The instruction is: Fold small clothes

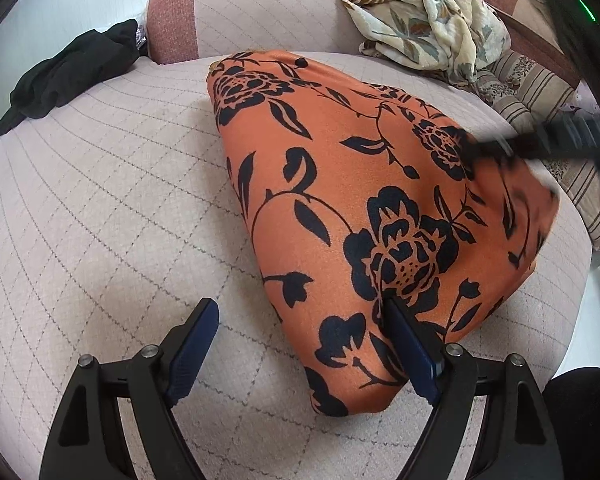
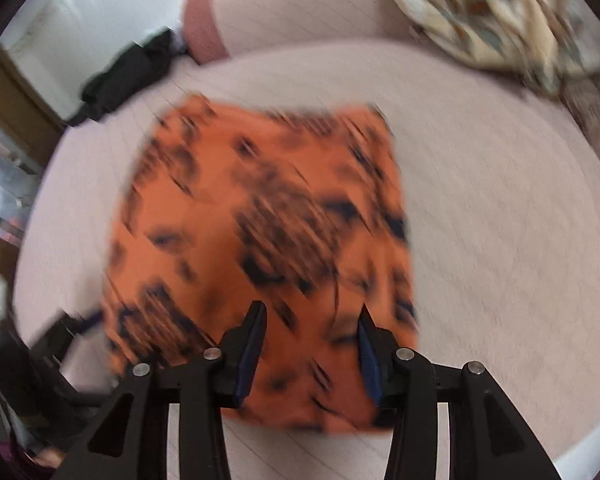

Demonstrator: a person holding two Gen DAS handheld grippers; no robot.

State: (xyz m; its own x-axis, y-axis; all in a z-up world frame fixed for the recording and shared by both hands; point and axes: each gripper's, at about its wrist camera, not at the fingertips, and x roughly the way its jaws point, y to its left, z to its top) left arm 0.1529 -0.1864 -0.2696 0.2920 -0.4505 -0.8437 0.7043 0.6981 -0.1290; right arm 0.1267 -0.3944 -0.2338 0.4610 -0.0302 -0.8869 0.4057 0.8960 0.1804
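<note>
Left gripper (image 1: pixel 300 316) spread wide, right finger touching orange floral garment (image 1: pixel 360 200); right gripper (image 2: pixel 312 316) half-open above it, gripping nothing.

Bare quilted pinkish sofa seat (image 1: pixel 100 220) is lying open across the left and lower left of the frame. A crumpled black garment (image 1: pixel 64 80) is blocking the upper left, and a bunched cream leaf-patterned blanket (image 1: pixel 424 20) is crowding the upper right.

Quilted pink cushion (image 1: pixel 100 208) w/ orange floral cloth (image 1: pixel 360 208), black garment (image 1: pixel 68 76), cream blanket (image 1: pixel 424 24).
</note>
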